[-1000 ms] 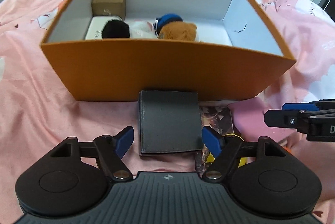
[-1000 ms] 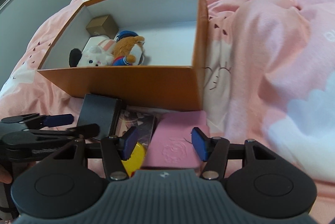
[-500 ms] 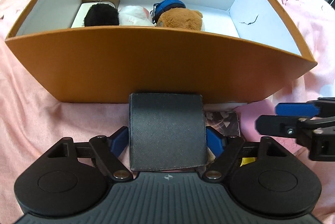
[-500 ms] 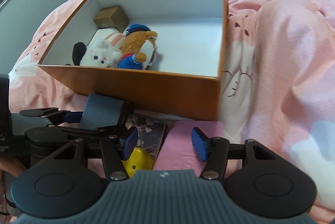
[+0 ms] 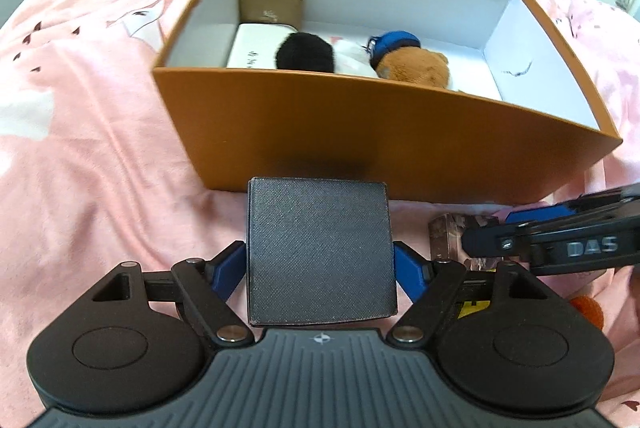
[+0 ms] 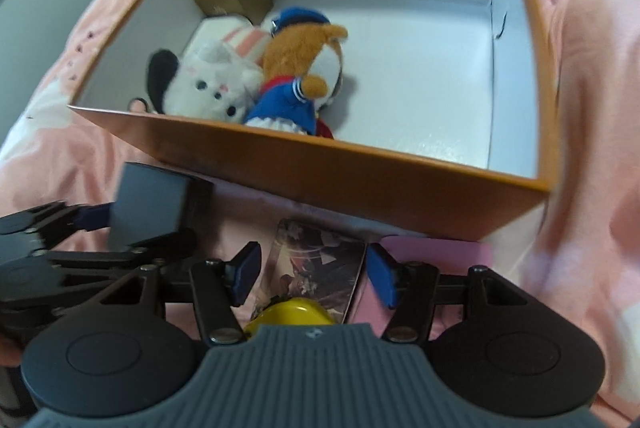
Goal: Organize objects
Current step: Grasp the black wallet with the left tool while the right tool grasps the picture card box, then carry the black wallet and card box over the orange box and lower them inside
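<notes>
- Black textured box (image 5: 320,260) sits between the left gripper (image 5: 320,274) pads, apparently clasped, just before the orange storage box (image 5: 384,132) near wall on the pink bedspread (image 5: 80,156).
- Right gripper (image 6: 314,274) is opening astride a printed card pack (image 6: 316,268), pads clear of it.
- Next, by my judgement: lift over the near rim; the box floor's right half lies free beside the plush toys (image 6: 256,80).

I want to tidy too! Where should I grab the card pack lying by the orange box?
Grab the card pack across its two long edges, coming from above. It lies flat on the bed, so only those narrow sides fit between fingers. The right gripper, its jaws opening, already straddles it that way, pads not touching yet.
</notes>
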Available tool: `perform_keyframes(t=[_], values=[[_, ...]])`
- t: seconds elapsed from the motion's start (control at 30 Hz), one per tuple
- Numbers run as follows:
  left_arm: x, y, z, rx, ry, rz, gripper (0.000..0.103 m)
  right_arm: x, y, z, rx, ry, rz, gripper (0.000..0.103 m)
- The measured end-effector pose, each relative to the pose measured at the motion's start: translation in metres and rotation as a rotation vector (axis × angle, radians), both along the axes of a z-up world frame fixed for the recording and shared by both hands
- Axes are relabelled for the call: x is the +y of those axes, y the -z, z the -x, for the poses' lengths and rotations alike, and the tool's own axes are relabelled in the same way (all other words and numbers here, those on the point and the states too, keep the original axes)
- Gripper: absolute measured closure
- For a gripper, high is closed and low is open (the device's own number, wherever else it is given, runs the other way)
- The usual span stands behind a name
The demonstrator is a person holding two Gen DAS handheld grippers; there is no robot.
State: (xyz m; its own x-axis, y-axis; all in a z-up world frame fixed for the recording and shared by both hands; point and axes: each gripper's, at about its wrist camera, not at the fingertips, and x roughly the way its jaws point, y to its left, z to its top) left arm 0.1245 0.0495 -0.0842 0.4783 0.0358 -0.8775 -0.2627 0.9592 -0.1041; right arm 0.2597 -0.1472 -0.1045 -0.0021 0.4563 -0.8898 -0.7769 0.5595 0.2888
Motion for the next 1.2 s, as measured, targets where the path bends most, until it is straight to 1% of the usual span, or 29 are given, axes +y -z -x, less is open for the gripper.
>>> perform_keyframes(t=[0.1,0.13,0.2,0.27,0.33,0.47,0.57,0.63,0.77,0.87,1.0,1.1,1.2], values=[[0.005,-0.005,0.001,-0.014,-0.004,0.009,0.014,0.007,0.007,-0.001,0.017,0.014,0.02,0.038],[0.006,-0.006,0.002,-0.017,-0.004,0.014,0.014,0.009,0.009,-0.001,0.02,0.016,0.024,0.035],[0.008,-0.003,-0.002,-0.02,-0.005,0.023,0.014,0.014,0.012,0.0,0.021,0.015,0.038,0.035],[0.01,-0.003,0.0,-0.022,-0.008,0.032,0.014,0.019,0.017,0.001,0.023,0.021,0.056,0.036],[0.011,-0.003,0.001,-0.025,-0.011,0.037,0.014,0.022,0.021,0.003,0.013,0.023,0.075,0.04],[0.011,-0.008,0.003,-0.039,-0.01,0.035,0.014,0.018,0.018,0.005,0.007,0.033,0.058,0.041],[0.01,-0.013,0.007,-0.051,-0.001,0.033,0.014,0.014,0.006,0.014,-0.032,0.004,0.04,0.041],[0.008,-0.018,0.01,-0.062,0.005,0.028,0.014,0.011,-0.005,0.024,-0.077,-0.031,0.022,0.042],[0.005,-0.032,0.018,-0.091,0.02,0.023,0.014,0.0,-0.028,0.041,-0.151,-0.074,-0.035,0.043],[0.002,-0.043,0.025,-0.123,0.031,0.028,0.014,-0.011,-0.047,0.042,-0.189,-0.08,-0.089,0.043],[-0.002,-0.063,0.031,-0.176,0.051,0.031,0.014,-0.023,-0.073,0.042,-0.207,-0.083,-0.156,0.043],[-0.004,-0.081,0.03,-0.225,0.057,0.016,0.014,-0.021,-0.092,0.041,-0.2,-0.081,-0.206,0.043],[-0.002,-0.098,0.023,-0.263,0.071,0.017,0.014,-0.027,-0.112,0.034,-0.191,-0.067,-0.262,0.043]])
